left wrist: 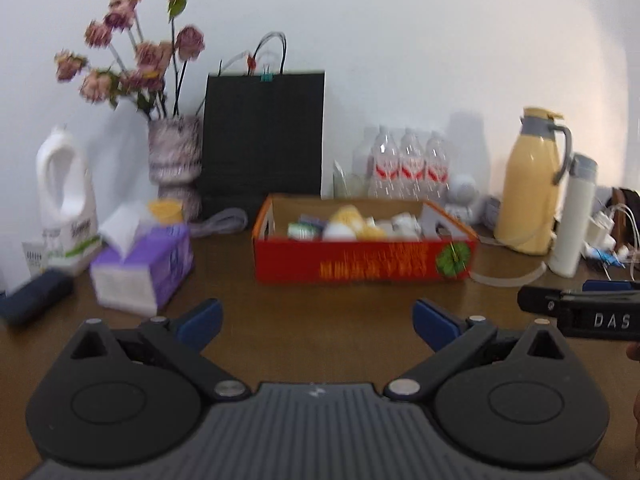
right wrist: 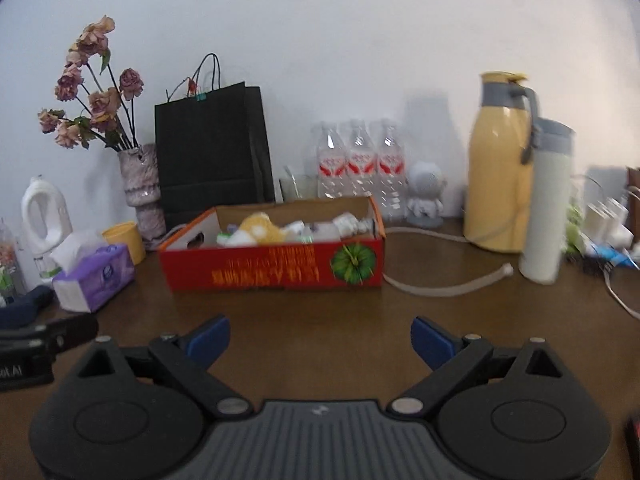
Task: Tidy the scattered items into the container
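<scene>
Left wrist view: left gripper (left wrist: 318, 320) spread wide, empty, above the worktop (left wrist: 320, 304). Red box (left wrist: 364, 266) sits ahead of it, long axis crosswise, open top up, items inside. Right gripper (right wrist: 320, 340) likewise wide apart and empty, box ahead-left.

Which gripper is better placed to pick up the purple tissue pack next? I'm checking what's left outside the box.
Left, probably. Both grippers are open and empty, but the purple tissue pack lies just ahead-left of the left gripper, while from the right gripper it sits far left, beyond the red box.
</scene>
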### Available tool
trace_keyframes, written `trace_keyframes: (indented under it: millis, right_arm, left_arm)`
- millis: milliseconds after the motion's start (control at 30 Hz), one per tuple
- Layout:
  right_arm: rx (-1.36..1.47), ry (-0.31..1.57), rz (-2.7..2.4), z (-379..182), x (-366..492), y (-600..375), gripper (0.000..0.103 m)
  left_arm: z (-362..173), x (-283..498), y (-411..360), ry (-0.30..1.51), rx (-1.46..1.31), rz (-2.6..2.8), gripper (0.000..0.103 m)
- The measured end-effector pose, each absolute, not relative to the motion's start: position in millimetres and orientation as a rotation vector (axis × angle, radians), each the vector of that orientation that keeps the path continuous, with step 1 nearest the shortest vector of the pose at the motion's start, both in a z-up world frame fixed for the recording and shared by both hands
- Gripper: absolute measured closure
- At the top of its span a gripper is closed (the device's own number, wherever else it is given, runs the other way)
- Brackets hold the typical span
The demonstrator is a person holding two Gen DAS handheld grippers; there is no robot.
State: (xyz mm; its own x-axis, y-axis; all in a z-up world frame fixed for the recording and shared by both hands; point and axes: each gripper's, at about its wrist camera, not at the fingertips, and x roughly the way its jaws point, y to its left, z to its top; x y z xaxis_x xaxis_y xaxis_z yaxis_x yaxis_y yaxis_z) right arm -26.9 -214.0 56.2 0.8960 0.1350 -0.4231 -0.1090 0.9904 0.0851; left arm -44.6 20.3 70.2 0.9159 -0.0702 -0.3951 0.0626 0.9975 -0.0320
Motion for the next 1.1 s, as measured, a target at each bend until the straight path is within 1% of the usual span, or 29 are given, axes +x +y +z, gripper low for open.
trace_keyframes:
  millis: [133,267,300,433,533,800,967,1100]
  right_arm:
    - [0.053,0.477,0.115,45.5,-56.4,-216.4,0.006]
    - [0.035,0.490,0.108,41.7,-71.1,-217.5,0.005]
    - [0.036,0.494,0.104,41.0,-71.4,-217.5,0.004]
    - [0.004,0.571,0.086,29.2,-51.2,-207.6,0.002]
    - [-0.024,0.608,0.084,16.4,-34.6,-197.6,0.002]
    - [-0.049,0.662,0.091,-1.9,-5.1,-179.7,0.002]
    - [-0.057,0.708,0.101,-9.2,8.8,-177.8,0.002]
    - [-0.039,0.698,0.113,-13.4,12.9,-178.6,0.000]
  left_arm:
    - [53.9,-68.1,23.7,0.459,-0.039,-0.044,0.000]
    - [50.1,-78.4,25.6,0.480,-0.052,-0.028,0.000]
    - [49.2,-78.0,25.5,0.479,-0.044,-0.031,0.000]
    - [37.6,-54.1,20.5,0.560,0.017,-0.017,0.000]
    - [24.9,-32.9,22.1,0.619,0.001,0.001,0.000]
    - [3.5,1.0,20.1,0.697,0.048,0.029,0.000]
    - [0.6,12.9,21.8,0.708,0.029,0.017,0.000]
    - [-1.1,14.1,21.0,0.702,0.011,0.016,0.000]
